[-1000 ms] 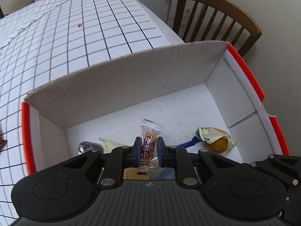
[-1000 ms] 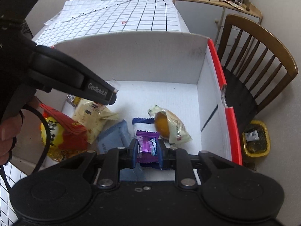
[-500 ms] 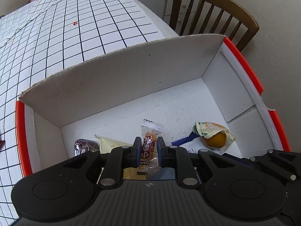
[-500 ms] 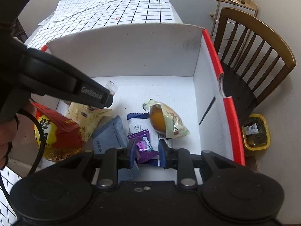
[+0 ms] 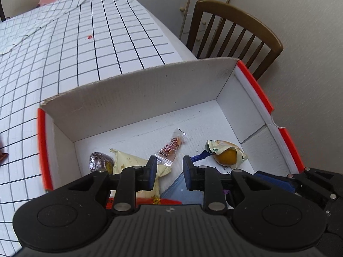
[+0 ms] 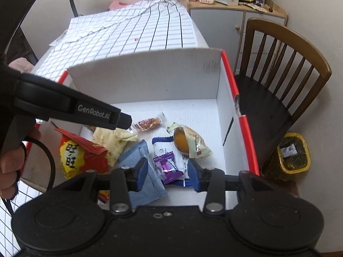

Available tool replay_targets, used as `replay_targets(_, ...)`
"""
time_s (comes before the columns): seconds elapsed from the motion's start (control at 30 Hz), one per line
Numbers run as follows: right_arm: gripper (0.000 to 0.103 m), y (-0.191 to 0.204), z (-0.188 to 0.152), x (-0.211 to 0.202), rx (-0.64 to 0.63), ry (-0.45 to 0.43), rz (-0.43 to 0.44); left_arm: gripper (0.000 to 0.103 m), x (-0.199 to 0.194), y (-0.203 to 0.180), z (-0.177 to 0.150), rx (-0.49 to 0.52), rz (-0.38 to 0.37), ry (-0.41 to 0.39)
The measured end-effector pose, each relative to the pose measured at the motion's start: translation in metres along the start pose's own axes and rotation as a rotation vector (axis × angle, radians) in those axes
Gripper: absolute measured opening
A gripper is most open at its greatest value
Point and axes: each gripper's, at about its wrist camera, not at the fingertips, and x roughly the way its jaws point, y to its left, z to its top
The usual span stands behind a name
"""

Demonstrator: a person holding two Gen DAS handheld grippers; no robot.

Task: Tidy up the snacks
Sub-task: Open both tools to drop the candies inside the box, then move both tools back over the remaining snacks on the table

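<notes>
Left gripper (image 5: 169,172) agape; candy (image 5: 171,146) seemingly diagonal.

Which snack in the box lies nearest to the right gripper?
The purple candy, lying just below the open right gripper; the other packets lie farther away.

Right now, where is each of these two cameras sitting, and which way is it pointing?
Left wrist: rides on the left gripper, looking down over its open blue fingers into the white box; a red candy lies beyond.
Right wrist: rides on the right gripper, open above a purple candy; the other gripper and the person's hand show at left.
Shared: the box, the orange snack, the wooden chair.
</notes>
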Motion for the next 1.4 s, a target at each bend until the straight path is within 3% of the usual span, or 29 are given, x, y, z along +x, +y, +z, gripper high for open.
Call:
replay_targets(0.33,0.056,0.013,0.001,-0.035,-0.015,-0.080,0.025,0.025,-0.047,0.010,-0.017,-0.014,-0.003,-0.096)
replay_targets(0.57,0.071,0.029,0.002,-0.059,-0.040,-0.144,0.048,0.026,-0.083,0.025,-0.038,-0.008,-0.020,-0.154)
replay_targets(0.7,0.078,0.038,0.004,-0.070,-0.042,-0.167,0.062,0.035,-0.099,0.036,-0.050,-0.015,-0.031,-0.185)
replay_targets(0.8,0.083,0.048,0.005,-0.077,-0.049,-0.187,0.075,0.054,-0.112,0.046,-0.059,-0.029,-0.024,-0.223)
replay_targets(0.83,0.083,0.052,0.005,-0.079,-0.055,-0.193,0.080,0.056,-0.117,0.051,-0.062,-0.035,-0.023,-0.236)
replay_targets(0.97,0.091,0.070,0.006,-0.084,-0.071,-0.221,0.098,0.058,-0.132,0.070,-0.071,-0.058,-0.008,-0.268)
replay_targets(1.03,0.094,0.080,0.007,-0.085,-0.079,-0.230,0.112,0.066,-0.139,0.081,-0.077,-0.071,0.006,-0.291)
replay_targets(1.1,0.097,0.091,0.007,-0.085,-0.088,-0.238,0.125,0.068,-0.146,0.092,-0.083,-0.081,0.024,-0.310)
replay_targets(1.4,0.103,0.147,0.014,-0.075,-0.149,-0.257,0.213,0.074,-0.165,0.158,-0.106,-0.165,0.105,-0.348)
